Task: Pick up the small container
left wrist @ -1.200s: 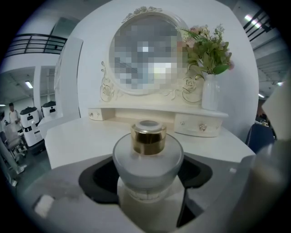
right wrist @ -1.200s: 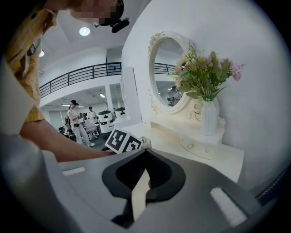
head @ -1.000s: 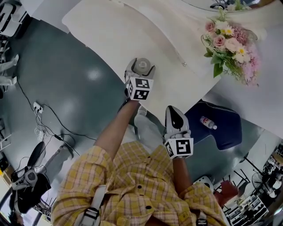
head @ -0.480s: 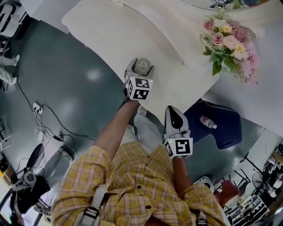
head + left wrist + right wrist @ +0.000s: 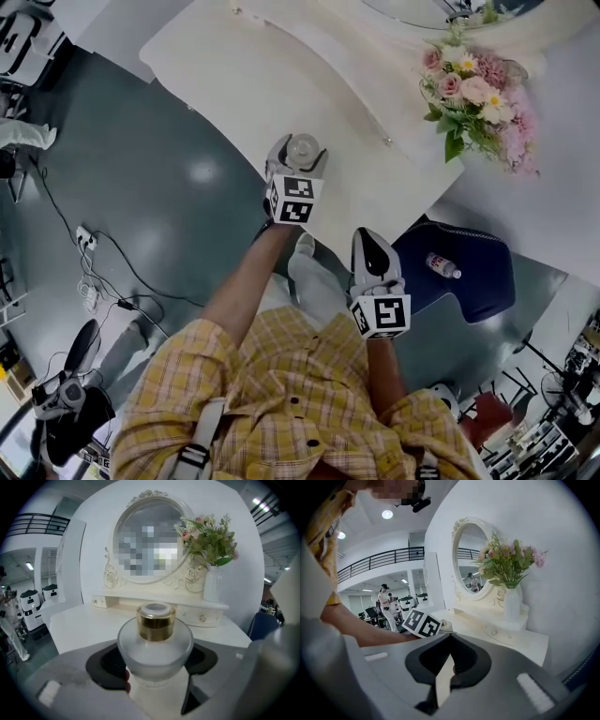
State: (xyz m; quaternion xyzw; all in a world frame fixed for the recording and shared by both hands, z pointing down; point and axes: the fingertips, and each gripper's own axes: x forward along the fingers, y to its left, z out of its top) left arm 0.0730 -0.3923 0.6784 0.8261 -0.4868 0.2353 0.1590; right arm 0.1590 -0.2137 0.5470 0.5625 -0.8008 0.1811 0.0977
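Jaws of the left tool [image 5: 300,155] have just closed a little onto the small frosted-glass container with gold collar [image 5: 155,644] by the white bench [image 5: 234,84] edge, so lift straight with steady pressure; the right tool [image 5: 450,639] is closed, empty.

White table [image 5: 234,75] bears drawer unit [image 5: 117,603], small container [image 5: 154,644] near its edge.

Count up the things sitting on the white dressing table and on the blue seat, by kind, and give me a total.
small container: 1
vase of flowers: 1
mirror: 1
water bottle: 1
Total: 4
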